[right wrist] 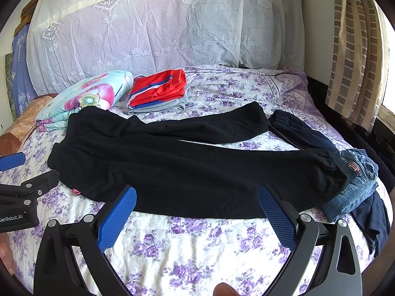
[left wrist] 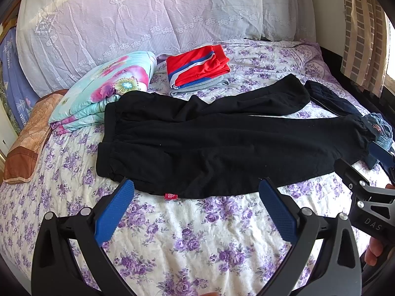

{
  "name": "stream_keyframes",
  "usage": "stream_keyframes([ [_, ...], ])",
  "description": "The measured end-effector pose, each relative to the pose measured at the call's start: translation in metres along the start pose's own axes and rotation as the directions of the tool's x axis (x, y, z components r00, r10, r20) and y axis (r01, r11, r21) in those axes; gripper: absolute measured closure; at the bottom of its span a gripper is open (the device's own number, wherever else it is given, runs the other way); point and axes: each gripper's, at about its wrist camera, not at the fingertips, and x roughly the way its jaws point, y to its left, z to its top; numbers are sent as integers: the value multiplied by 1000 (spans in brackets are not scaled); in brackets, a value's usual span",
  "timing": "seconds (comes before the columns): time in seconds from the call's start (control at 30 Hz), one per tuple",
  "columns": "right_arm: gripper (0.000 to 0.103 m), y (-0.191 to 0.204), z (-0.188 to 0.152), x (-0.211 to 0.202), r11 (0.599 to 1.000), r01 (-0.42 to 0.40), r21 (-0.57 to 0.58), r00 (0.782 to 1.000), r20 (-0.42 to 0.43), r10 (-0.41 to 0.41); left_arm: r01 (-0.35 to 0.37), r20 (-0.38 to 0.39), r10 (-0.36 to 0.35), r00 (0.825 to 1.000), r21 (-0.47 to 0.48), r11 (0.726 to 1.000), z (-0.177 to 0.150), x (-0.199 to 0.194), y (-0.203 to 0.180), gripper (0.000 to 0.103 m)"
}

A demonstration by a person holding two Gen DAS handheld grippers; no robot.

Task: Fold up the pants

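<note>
Two tongs, left tongs (left wrist: 196, 187) and right tongs (right wrist: 197, 194), both spread apart above one black pants (left wrist: 209, 143).

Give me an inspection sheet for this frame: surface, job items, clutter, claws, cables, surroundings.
Surface: bed with purple floral sheet, lightly wrinkled.
Job's things: black pants spread out flat, unfolded, waistband to the left, legs to the right, small red tag at the near edge.
Clutter: folded red garment on a grey one; folded floral quilt; dark pants and denim jeans at the right, by the cuffs.
Grippers: left claw open, at the pants' near edge, holding nothing; right claw open, likewise.
Cables: nothing seen.
Surroundings: lace cover behind the bed, checked curtain at the right.
</note>
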Motion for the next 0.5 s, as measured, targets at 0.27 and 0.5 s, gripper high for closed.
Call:
stream_keyframes([
  [0.27,3,0,0,-2,1000,-5,2,1000,0,5,-2,-3,2,1000,0,1000,-3,2,-4,4],
  [0.5,3,2,0,-2,1000,-9,0,1000,-1,9,0,-7,0,1000,0,1000,-6,2,-4,4],
])
